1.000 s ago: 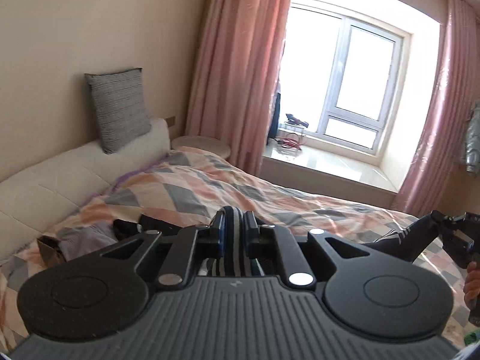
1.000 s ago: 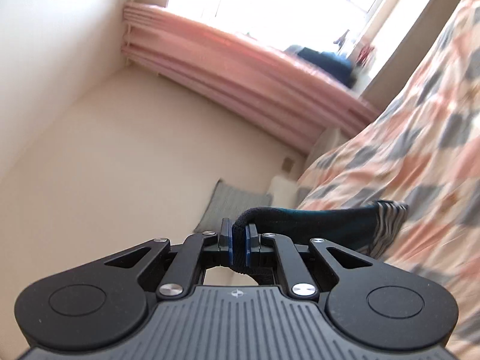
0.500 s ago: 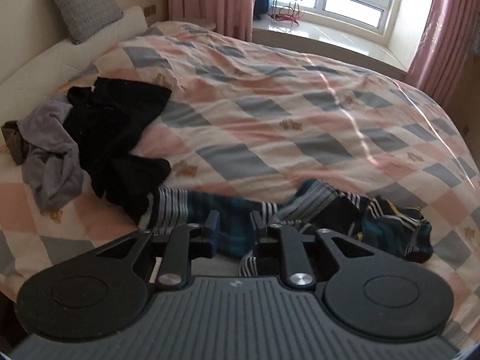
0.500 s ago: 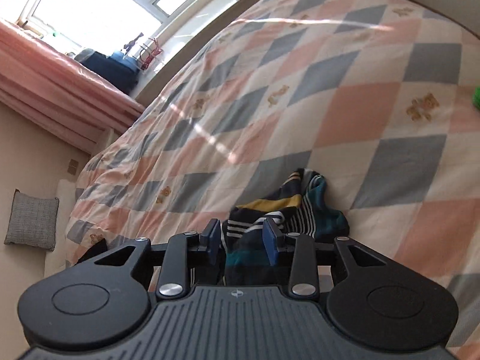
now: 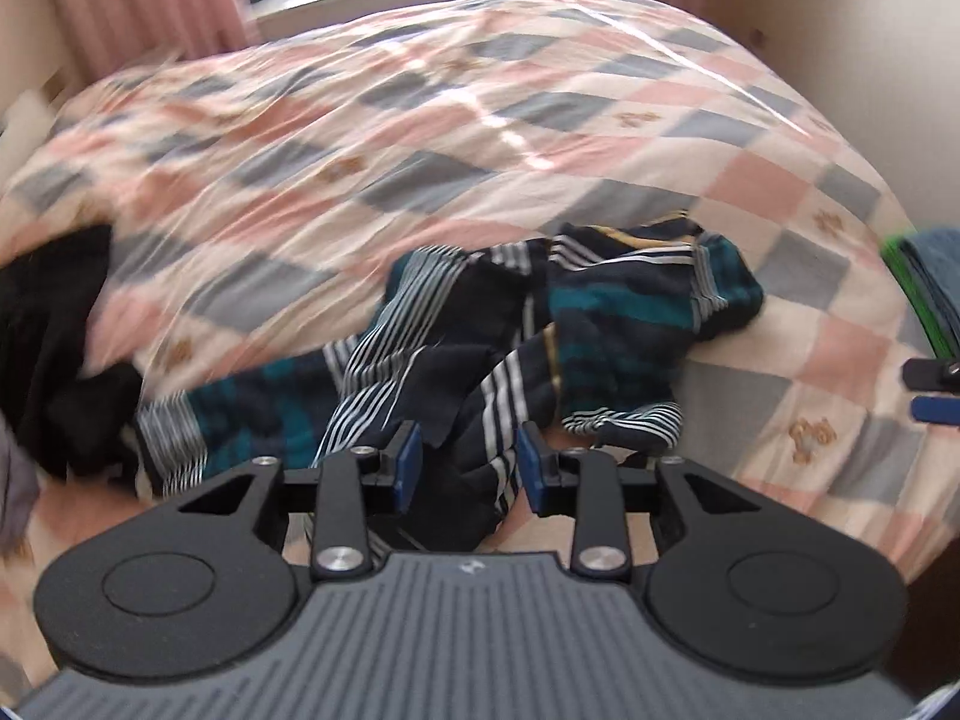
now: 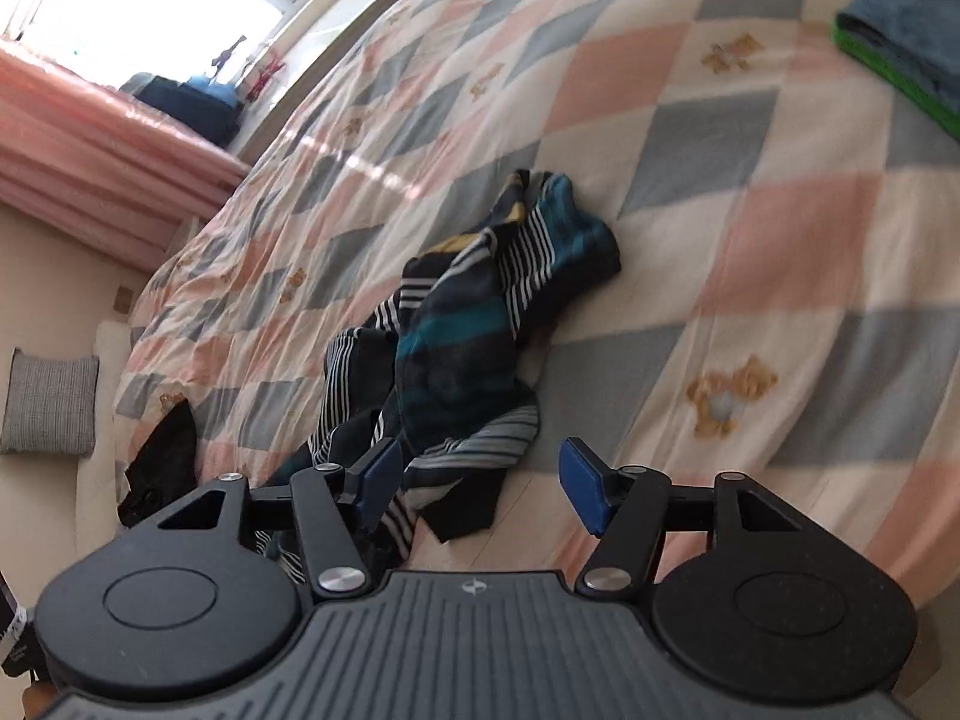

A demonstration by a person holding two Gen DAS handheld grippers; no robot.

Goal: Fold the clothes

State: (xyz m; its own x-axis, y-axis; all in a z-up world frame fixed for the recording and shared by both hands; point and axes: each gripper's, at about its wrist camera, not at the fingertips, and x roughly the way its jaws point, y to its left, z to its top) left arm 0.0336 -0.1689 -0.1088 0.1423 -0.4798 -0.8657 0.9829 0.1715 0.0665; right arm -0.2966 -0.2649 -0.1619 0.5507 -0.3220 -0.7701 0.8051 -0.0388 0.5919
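A crumpled striped garment [image 5: 540,336] in navy, teal and white lies loose on the checked quilt [image 5: 420,138]. My left gripper [image 5: 469,462] is open just above its near edge, and dark fabric shows between the blue pads without being pinched. In the right wrist view the same striped garment [image 6: 462,330] stretches away from the camera. My right gripper [image 6: 480,483] stands wide open over its near end, holding nothing. The right gripper's fingertips [image 5: 933,390] peek in at the right edge of the left wrist view.
A black garment [image 5: 54,336] lies at the left of the bed, seen small in the right wrist view as a black garment [image 6: 162,456]. A folded blue and green stack [image 6: 906,30] rests at the right. A grey cushion [image 6: 51,402] leans by the headboard. Pink curtains [image 6: 90,150] hang by the window.
Both grippers were shut on the striped garment and held it up; they came down to the bed, opened and let it go. It now lies crumpled on the quilt.
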